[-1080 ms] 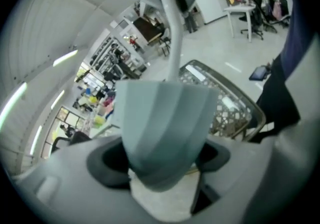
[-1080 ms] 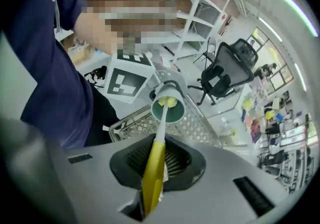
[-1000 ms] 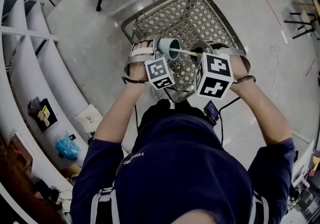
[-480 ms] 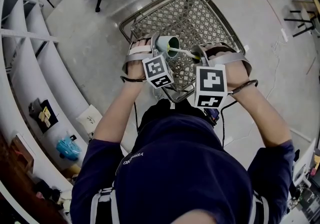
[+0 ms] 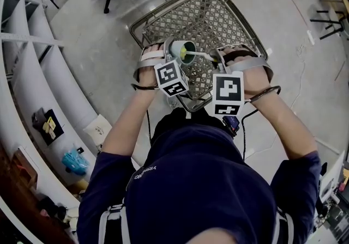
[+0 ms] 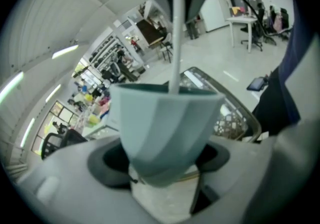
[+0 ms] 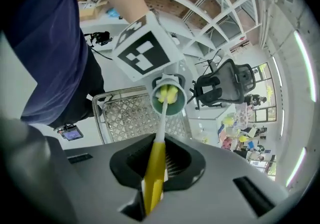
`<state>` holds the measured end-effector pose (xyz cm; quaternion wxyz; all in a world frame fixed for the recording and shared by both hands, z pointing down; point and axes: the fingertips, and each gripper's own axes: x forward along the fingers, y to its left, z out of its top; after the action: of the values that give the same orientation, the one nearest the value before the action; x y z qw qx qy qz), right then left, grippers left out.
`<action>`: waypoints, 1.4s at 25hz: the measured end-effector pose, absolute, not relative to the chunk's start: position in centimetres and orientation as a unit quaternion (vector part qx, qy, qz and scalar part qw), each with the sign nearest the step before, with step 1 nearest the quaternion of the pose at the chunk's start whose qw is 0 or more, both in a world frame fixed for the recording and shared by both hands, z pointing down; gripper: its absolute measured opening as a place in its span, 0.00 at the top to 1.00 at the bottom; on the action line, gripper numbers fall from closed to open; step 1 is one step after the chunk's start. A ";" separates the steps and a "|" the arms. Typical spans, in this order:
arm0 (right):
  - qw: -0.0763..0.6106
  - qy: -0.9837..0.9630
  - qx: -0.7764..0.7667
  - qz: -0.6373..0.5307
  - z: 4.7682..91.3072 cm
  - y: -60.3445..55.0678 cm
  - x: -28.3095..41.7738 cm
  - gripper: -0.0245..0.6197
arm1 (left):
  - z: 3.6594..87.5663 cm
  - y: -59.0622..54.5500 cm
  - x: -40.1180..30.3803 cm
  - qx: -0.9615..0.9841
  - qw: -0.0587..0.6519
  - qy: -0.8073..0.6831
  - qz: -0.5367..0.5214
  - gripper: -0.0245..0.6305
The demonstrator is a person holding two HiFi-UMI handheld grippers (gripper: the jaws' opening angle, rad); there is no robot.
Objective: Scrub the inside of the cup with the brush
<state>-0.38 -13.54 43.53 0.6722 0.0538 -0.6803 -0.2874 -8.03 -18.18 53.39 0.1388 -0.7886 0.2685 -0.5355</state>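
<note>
Concrete floor point(image 5: 92, 41), grey, lies beneath a wire-mesh basket point(image 5: 221, 17). Over it the left gripper point(image 6: 163, 178) clamps the teal cup point(image 6: 165, 123), and the right gripper point(image 7: 152, 199) clamps the yellow brush point(image 7: 156, 160), bristles inside.

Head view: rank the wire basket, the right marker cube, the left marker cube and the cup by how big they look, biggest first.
1. wire basket
2. right marker cube
3. left marker cube
4. cup
The cubes sit nearer the camera than the cup, so this ranks apparent size only.
</note>
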 end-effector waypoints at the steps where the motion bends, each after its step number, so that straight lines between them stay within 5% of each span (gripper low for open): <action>1: 0.672 -0.678 0.049 -0.295 43.7 -13.0 -0.6 0.92 | 53.5 -18.3 -8.2 -0.789 0.134 0.270 -0.536 0.43; 35: 0.640 -0.704 0.065 -0.301 44.3 -13.4 0.6 0.92 | 55.6 -17.2 -5.8 -0.786 0.133 0.223 -0.561 0.43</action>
<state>0.62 -13.39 44.31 0.6400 0.0651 -0.7040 -0.3010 -5.77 -17.16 55.61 0.1331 -0.7859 0.2234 -0.5610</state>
